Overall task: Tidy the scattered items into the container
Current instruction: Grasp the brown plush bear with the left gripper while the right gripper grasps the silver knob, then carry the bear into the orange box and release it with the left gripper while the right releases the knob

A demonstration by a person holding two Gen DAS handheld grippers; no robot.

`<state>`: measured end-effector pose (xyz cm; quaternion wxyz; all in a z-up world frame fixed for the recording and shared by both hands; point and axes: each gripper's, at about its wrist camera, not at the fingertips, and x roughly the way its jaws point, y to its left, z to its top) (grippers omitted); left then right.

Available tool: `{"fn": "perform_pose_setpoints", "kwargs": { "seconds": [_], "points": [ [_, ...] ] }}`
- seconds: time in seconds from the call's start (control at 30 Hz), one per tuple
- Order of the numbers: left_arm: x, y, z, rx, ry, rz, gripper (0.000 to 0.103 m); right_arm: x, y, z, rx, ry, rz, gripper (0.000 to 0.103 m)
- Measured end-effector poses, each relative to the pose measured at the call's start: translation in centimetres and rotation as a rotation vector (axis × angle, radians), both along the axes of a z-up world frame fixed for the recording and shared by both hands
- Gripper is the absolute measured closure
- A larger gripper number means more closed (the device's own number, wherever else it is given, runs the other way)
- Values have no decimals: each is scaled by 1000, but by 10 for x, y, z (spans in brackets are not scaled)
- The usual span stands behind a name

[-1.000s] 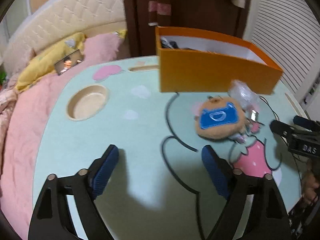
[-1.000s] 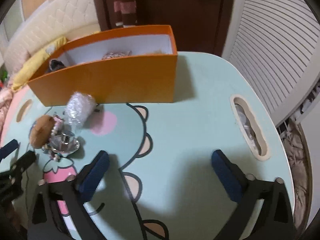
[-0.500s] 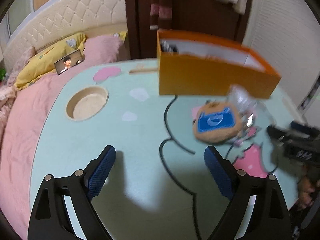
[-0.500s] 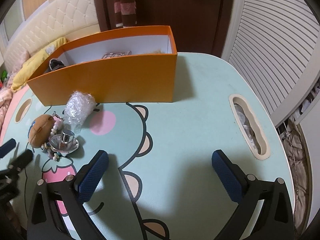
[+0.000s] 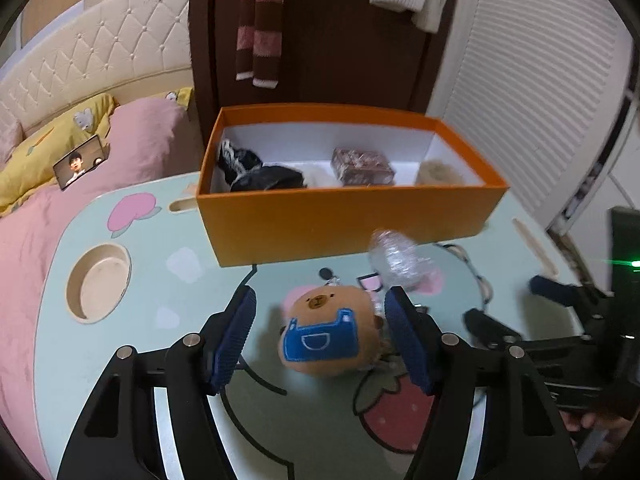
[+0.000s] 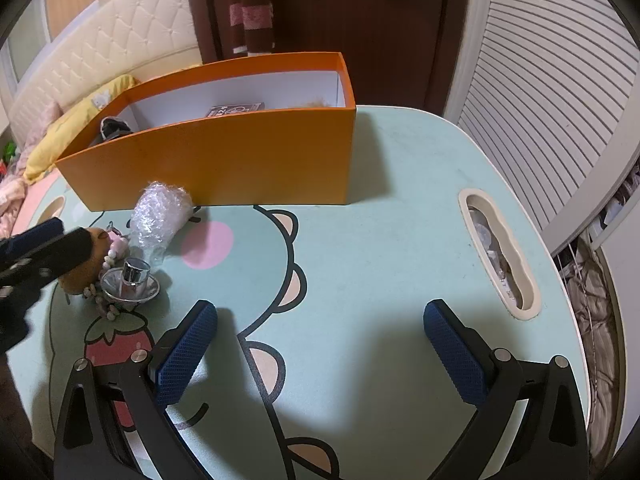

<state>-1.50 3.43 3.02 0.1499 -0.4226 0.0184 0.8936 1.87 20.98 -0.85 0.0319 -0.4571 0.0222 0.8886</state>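
- The left gripper (image 5: 320, 332) is spread wide with its 2 blue pads on either side of the bear plush (image 5: 330, 334); a gap shows on the left side, and the right pad sits close to the plush, but I cannot tell if it touches.
- The bear plush, brown with a blue bib, lies on the table (image 5: 168, 292) just in front of the orange box's long front wall, over the printed strawberry.
- Just beside the plush, toward the box, lies a bubble-wrapped bundle (image 6: 160, 216), its far end nearly at the box wall.
- A silver metal piece (image 6: 130, 282) with an upright knob stands on the table touching a string of beads (image 6: 106, 308), next to the plush.
- The orange box (image 5: 348, 224) stands at the table's far edge, open on top; inside are a dark fluffy item (image 5: 256, 170) at the left end, a brown patterned packet (image 5: 362, 166) in the middle and a tan furry item (image 5: 440, 172) at the right end.
- The right gripper (image 6: 320, 344) is spread wide over bare table near the front edge, holding nothing, well apart from the items.
- A long slot (image 6: 500, 256) is cut near the table's right edge.
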Motion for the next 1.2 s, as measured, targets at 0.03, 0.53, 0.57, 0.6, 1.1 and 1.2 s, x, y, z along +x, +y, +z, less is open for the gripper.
{"fn": "perform_pose_setpoints", "kwargs": {
  "seconds": [0.03,0.53,0.57,0.6,1.1,1.2],
  "points": [
    [-2,-1,-3,8,-7,0,38,0,0,0,0,0,0,0],
    [28,-68,8,95,12,107,62,9,-14,27,-134,115,114,2],
    [28,-69,3,93,-6,111,62,9,-19,32,-135,131,141,5],
    [28,-69,-3,92,-22,116,62,8,-26,35,-129,136,169,11],
    [34,-61,-21,4,-5,123,51,-13,-66,5,-56,53,304,67],
    [36,-61,-20,3,3,125,57,-12,-63,4,-59,61,306,67]
  ]
}}
